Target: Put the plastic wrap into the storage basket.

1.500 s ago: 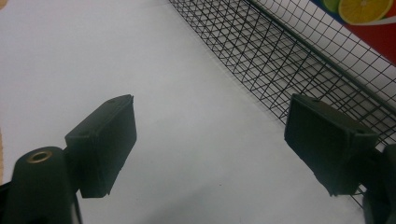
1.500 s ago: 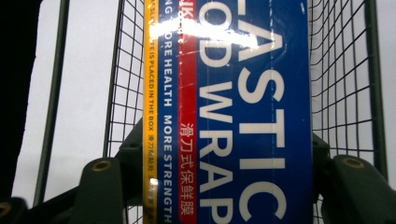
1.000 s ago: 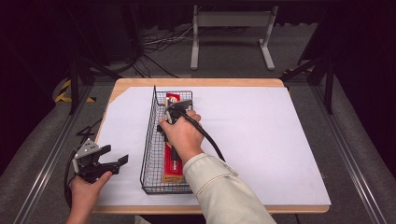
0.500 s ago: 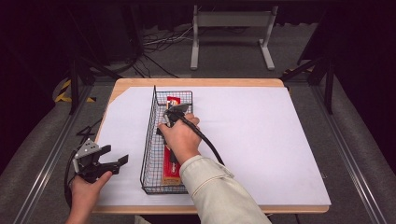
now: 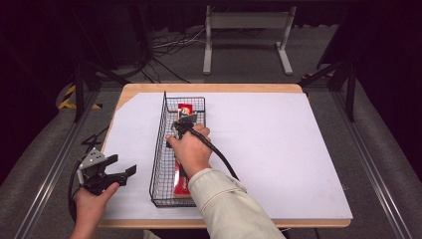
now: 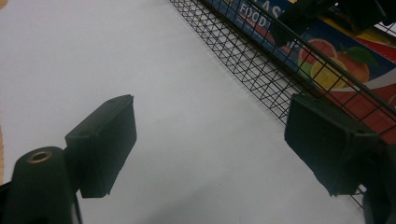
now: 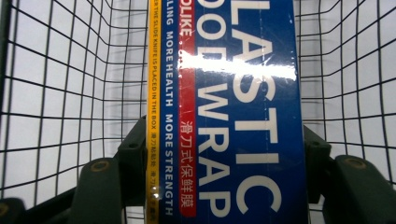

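The plastic wrap box [image 7: 233, 112] lies flat in the wire basket [image 5: 158, 149] on the desk [image 5: 278, 149], its long axis running along the basket and straight away from the right gripper [image 5: 182, 124], whose jaws are clamped across its width. A straight lift looks needed, since the mesh walls stand close on both sides. The left gripper [image 6: 210, 140] hovers just outside the basket's wall, jaws apart and empty

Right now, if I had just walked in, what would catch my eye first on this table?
Most likely the black wire basket standing left of centre on the white table, with a long plastic wrap box in blue, red and yellow lying inside it. The right hand-held gripper reaches into the basket, and its jaws sit against both sides of the box. The left hand-held gripper waits open near the table's front left corner, holding nothing.
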### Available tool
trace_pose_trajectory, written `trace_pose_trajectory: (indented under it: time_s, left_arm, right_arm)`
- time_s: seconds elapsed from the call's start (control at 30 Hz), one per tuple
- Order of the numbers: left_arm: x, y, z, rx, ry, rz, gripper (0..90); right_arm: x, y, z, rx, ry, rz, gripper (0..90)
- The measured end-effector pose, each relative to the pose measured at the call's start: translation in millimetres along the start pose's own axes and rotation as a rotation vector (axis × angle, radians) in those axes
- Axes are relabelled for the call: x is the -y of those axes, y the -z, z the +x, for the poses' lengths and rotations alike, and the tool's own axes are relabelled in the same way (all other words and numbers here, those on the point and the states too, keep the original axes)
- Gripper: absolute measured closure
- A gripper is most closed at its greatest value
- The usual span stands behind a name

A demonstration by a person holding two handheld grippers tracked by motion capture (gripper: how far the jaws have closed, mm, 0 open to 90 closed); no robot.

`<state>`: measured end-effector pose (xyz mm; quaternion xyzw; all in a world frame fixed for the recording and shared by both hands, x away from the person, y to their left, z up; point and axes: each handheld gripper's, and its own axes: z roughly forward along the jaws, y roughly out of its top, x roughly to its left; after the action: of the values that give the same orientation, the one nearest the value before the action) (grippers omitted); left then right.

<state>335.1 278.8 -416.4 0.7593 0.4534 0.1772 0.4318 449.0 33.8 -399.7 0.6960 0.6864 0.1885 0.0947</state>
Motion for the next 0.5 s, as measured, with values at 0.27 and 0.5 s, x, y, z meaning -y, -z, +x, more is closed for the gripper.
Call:
trace_pose_trajectory:
  time_s: [0.27,0.5]
  left_arm:
    - [-0.5,0.8,-1.4,-0.013,-0.009,-0.002,17.5]
    - [0.7,-1.2,1.1,0.001,0.008,0.007,17.5]
  right_arm:
    - [1.6,-1.8,1.5,0.015,0.002,0.002,38.9]
    - [0.6,-0.9,0.7,-0.004,0.012,-0.004,34.3]
